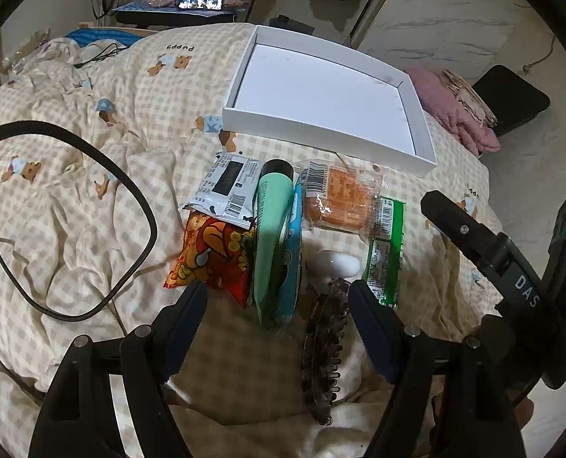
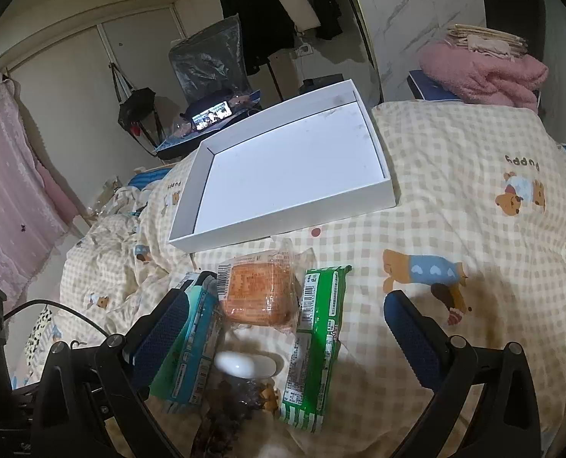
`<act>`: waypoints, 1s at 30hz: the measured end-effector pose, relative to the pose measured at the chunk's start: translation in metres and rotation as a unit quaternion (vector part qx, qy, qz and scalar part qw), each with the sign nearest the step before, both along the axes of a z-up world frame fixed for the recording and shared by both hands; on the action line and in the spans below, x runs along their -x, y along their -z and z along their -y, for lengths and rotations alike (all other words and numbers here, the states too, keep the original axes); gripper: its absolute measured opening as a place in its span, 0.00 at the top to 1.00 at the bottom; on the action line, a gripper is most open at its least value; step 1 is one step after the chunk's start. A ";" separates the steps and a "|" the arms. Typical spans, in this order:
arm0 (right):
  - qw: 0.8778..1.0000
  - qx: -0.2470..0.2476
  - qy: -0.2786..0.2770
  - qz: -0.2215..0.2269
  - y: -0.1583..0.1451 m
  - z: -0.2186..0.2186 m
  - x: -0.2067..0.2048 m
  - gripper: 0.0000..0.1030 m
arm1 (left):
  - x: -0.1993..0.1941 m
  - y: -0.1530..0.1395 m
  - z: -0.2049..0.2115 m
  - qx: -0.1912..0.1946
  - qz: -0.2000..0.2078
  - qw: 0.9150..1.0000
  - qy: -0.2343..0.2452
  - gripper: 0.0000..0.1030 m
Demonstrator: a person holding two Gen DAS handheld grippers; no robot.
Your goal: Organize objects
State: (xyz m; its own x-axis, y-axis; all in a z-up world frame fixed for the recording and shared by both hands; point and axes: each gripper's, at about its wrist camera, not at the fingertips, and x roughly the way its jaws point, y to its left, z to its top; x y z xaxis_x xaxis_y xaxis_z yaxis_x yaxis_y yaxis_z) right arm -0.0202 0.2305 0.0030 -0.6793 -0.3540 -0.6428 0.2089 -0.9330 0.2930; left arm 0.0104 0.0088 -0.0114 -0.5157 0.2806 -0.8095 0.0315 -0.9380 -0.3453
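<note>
bed with a checked quilt (image 1: pixel 92 198), "puppy" printed on it, is your work surface. white tray (image 1: pixel 323 135) sits empty at the far side, so nothing is sorted yet. pile just in front of it, left to right: red snack bag (image 1: pixel 210 263), grey packet (image 1: pixel 227 191), mint tube (image 1: pixel 271 225), orange pastry pack (image 1: pixel 344 198), green wrapper (image 1: pixel 386 255); labels too small to read. left gripper (image 1: pixel 277 305) and right gripper (image 2: pixel 286 324) both spread, gripping nothing. "das" reads on the right gripper's body.

Empty white tray (image 1: pixel 323 133) on checked bedcover, snack packets (image 1: pixel 340 194), green tube (image 1: pixel 273 236), hair claw (image 1: pixel 326 343) clustered just before it
</note>
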 end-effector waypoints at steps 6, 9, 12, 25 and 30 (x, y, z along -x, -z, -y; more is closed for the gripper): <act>1.000 -0.001 -0.002 0.004 0.001 0.002 0.001 0.00 | -0.001 0.002 0.006 -0.018 0.005 1.000 -0.010 0.23; 1.000 0.000 -0.001 0.004 0.002 0.003 0.001 0.00 | -0.001 0.002 0.006 -0.019 0.007 1.000 -0.009 0.23; 1.000 0.001 -0.003 0.005 0.002 0.003 0.001 0.00 | -0.001 0.001 0.005 -0.019 0.002 1.000 -0.005 0.23; 1.000 0.015 -0.007 0.013 0.002 0.001 0.002 0.16 | -0.001 0.000 0.004 -0.025 -0.006 1.000 -0.003 0.23; 1.000 0.005 -0.005 0.003 0.002 0.006 -0.001 0.16 | -0.001 -0.001 0.002 -0.021 -0.011 1.000 0.000 0.23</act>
State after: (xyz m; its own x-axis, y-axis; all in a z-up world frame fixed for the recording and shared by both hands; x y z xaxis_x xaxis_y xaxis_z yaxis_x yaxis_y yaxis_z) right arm -0.0195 0.2250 0.0013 -0.6722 -0.3667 -0.6432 0.2165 -0.9281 0.3028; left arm 0.0116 0.0068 -0.0106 -0.5335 0.3142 -0.7853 0.0238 -0.9225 -0.3852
